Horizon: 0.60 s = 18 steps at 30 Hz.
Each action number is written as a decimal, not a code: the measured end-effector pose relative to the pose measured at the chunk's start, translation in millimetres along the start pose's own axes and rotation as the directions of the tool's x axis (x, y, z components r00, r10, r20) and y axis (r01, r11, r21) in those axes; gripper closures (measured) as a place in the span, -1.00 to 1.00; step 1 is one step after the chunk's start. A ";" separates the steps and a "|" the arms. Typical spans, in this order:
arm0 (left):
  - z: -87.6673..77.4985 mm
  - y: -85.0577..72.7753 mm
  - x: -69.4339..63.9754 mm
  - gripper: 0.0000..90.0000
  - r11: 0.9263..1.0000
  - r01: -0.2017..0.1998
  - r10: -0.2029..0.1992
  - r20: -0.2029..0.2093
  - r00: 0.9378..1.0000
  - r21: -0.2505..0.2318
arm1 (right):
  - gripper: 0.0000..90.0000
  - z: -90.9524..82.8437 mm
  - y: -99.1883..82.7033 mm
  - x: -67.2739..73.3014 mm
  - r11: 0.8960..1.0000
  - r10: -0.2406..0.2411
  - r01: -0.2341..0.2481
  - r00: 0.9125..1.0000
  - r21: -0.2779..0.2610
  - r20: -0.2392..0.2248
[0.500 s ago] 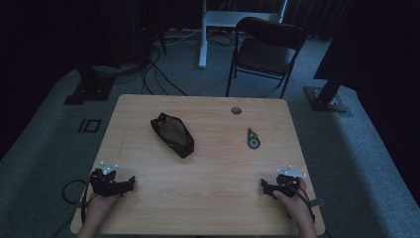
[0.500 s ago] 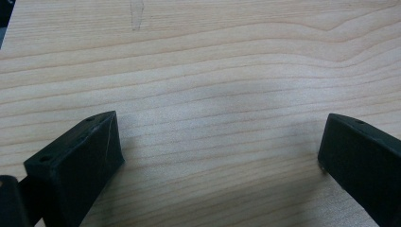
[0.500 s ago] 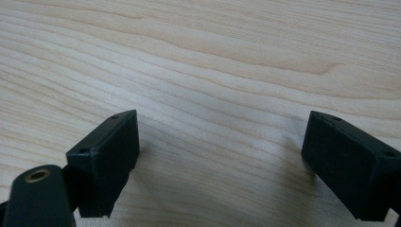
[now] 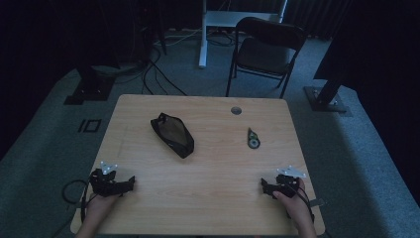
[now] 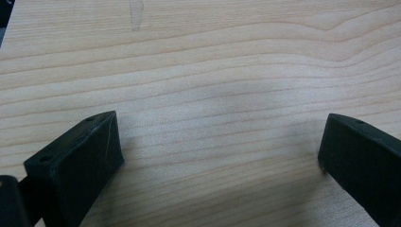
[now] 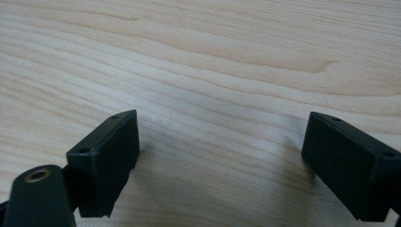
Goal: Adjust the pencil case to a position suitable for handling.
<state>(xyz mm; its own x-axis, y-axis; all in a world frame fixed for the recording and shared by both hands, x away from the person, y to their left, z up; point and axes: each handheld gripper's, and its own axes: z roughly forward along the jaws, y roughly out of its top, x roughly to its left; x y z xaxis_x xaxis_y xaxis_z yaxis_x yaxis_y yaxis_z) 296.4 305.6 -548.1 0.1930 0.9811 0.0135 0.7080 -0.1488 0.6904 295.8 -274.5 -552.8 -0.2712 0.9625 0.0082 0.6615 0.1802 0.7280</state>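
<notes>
A: What've you got from where you're standing?

B: Person at the wooden table (image 4: 208,198), one gripper per hand, both down near the front edge. Left gripper (image 4: 130,184) sits at the near left corner, right gripper (image 4: 264,187) at the near right, well apart from each other.

A: Jaws?

B: Both spread wide, nothing btwn them, just bare wood grain under each (the gripper views make that plain). Neither pair touches any object.

A: And the stuff on the table?

B: Black pouch (image 4: 172,134) lies left of centre, angled, long axis running from far left to near right. Small dark round item (image 4: 253,138) w/ a pale centre lies right of centre; can't tell what it is, too small. Both well ahead of the grippers. Pouch is nearer the left one, the little item nearer the right.

A: Anything else?

B: Round grommet hole (image 4: 236,110) near the far edge, folding chair (image 4: 265,47) beyond the table.
</notes>
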 end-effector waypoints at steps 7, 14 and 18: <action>-0.1 0.0 0.2 -0.99 1.000 -0.001 0.001 0.000 1.000 0.001 | -0.74 0.9 3.2 12.6 1.000 -0.014 0.013 1.000 -0.027 -0.020; -0.1 0.0 0.2 -0.99 1.000 -0.001 0.001 0.000 1.000 0.001 | -0.74 2.1 6.0 30.0 0.999 -0.037 0.035 0.998 -0.035 -0.058; -0.1 0.0 0.1 -0.99 1.000 -0.001 0.001 0.000 1.000 0.001 | -0.74 5.7 8.2 36.2 0.998 -0.047 0.045 0.997 -0.031 -0.065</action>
<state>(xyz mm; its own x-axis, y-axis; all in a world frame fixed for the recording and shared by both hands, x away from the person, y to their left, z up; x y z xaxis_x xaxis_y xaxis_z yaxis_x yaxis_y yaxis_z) 296.4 305.7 -548.0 0.1935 0.9810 0.0138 0.7083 -0.1494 0.6899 295.4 -237.0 -550.5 -0.3469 0.9377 0.0185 0.6264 0.2169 0.7488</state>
